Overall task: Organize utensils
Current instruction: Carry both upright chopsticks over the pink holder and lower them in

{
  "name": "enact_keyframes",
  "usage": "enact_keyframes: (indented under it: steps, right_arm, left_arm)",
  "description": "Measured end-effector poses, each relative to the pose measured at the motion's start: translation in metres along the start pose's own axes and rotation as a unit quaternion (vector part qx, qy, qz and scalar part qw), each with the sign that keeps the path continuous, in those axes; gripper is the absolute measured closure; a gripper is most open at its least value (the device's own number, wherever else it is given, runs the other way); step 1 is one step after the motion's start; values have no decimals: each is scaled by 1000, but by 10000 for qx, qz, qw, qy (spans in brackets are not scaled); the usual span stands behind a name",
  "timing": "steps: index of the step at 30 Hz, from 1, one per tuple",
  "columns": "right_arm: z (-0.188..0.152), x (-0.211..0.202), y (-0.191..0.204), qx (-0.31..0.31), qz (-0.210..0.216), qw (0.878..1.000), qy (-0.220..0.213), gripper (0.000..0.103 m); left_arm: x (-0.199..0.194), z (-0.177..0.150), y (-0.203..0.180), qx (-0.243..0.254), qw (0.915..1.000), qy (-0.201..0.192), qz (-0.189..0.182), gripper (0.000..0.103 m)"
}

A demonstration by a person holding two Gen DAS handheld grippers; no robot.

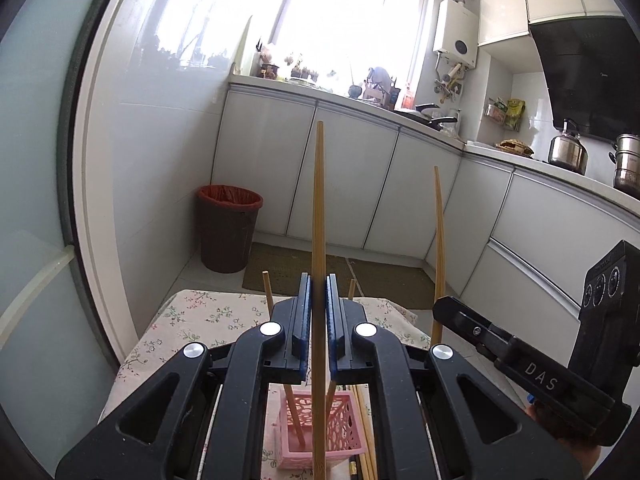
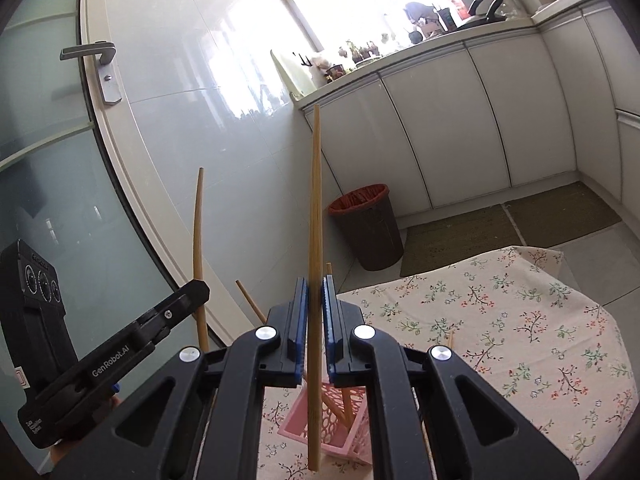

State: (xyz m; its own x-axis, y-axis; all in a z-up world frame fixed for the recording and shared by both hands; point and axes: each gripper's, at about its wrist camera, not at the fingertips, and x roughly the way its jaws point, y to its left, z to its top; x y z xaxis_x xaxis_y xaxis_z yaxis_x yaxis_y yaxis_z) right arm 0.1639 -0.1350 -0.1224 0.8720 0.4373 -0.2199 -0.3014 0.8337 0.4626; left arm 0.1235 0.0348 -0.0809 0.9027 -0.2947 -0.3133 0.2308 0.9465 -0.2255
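My left gripper (image 1: pixel 319 280) is shut on a bamboo chopstick (image 1: pixel 319 208) held upright above the pink lattice basket (image 1: pixel 344 440). My right gripper (image 2: pixel 316 282) is shut on another bamboo chopstick (image 2: pixel 315 208), also upright over the pink basket (image 2: pixel 360 436). Each gripper shows in the other's view: the right gripper (image 1: pixel 440 304) with its chopstick (image 1: pixel 440 240), the left gripper (image 2: pixel 202 286) with its chopstick (image 2: pixel 198 232). Other chopsticks (image 1: pixel 294 416) lean inside the basket. A few loose chopsticks (image 1: pixel 366 432) lie on the cloth beside it.
The basket stands on a small table with a floral cloth (image 2: pixel 520 320). A brown bin with a red liner (image 1: pixel 228 228) stands on the floor beyond. White cabinets (image 1: pixel 344 184) and a counter run behind. A glass door (image 2: pixel 48 160) is at the left.
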Motion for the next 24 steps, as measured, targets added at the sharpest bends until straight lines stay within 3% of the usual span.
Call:
enact_keyframes:
  steps: [16, 24]
  right_arm:
    - [-20, 26, -2, -251, -170, 9993, -205, 95]
    - [-22, 28, -12, -94, -194, 9996, -203, 95]
  left_arm:
    - [22, -26, 5, -164, 9975, -677, 94, 97]
    - [35, -44, 1, 17, 9970, -669, 386, 97]
